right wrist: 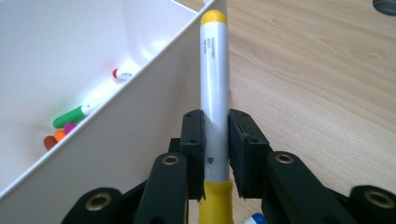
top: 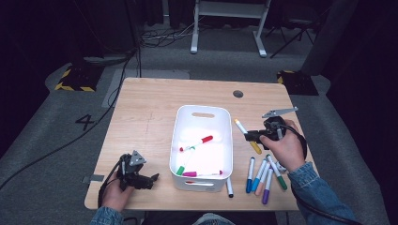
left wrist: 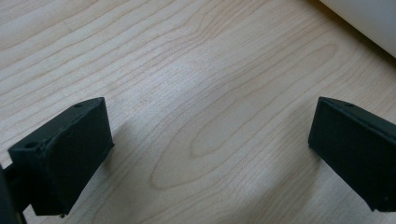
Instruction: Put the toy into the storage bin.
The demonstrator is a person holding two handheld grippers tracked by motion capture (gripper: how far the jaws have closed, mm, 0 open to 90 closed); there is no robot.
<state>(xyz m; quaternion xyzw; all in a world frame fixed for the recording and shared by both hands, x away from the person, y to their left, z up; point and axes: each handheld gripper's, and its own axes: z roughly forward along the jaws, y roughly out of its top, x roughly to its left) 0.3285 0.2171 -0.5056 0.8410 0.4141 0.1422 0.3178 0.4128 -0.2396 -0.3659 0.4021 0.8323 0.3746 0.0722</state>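
Observation:
A white bin (top: pixel 224 123) stands mid-table with several markers inside, among them a red one (top: pixel 201 141), a green one (top: pixel 184 165) and a magenta one (top: pixel 202 174). My right gripper (top: pixel 248 136) is just right of the bin, shut on a yellow-capped white marker (top: pixel 247 135). In the right gripper view that yellow marker (right wrist: pixel 214 88) is pinched between the pads (right wrist: pixel 194 135) beside the bin wall (right wrist: pixel 140 112). My left gripper (top: pixel 151 180) rests open near the table's front left, its wide-apart fingers (left wrist: pixel 65 154) over bare wood.
Several loose markers (top: pixel 263 174) lie on the table (top: pixel 150 108) right of the bin, by the right hand. One dark-tipped marker (top: pixel 229 186) lies by the bin's front right corner. A round cable hole (top: pixel 238 93) sits at the back right.

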